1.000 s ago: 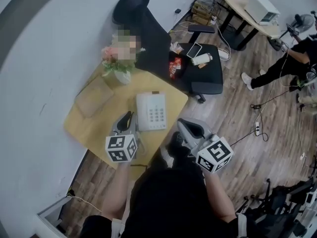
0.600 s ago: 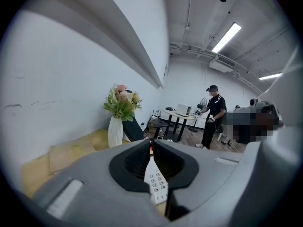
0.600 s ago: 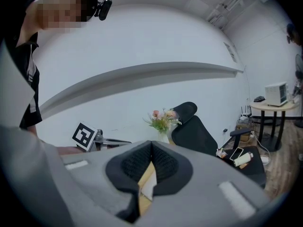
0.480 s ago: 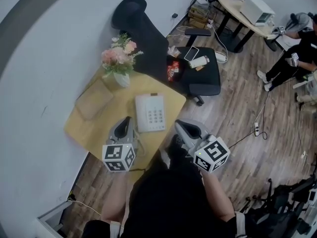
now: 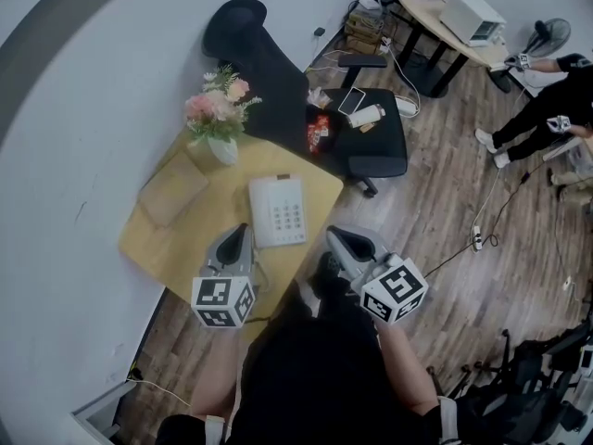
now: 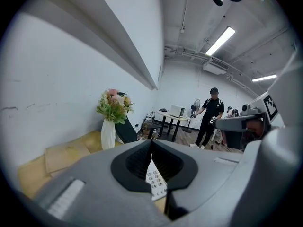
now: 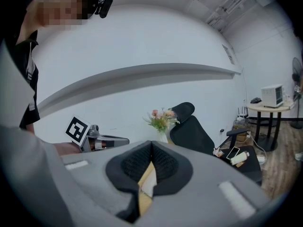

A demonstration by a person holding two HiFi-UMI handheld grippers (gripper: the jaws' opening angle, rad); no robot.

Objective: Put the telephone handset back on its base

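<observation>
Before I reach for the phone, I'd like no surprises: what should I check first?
1. Telephone lies flat on the table, within reach of both grippers: ok.
2. Handset off its base and findable: cannot tell; no separate handset shows.
3. Left gripper open for a grasp: not ok; jaws shut, nothing between them.
4. Right gripper open for a grasp: not ok; jaws shut, nothing between them.
5. Vase of flowers out of the way: ok; it stands apart at the far corner.
</observation>
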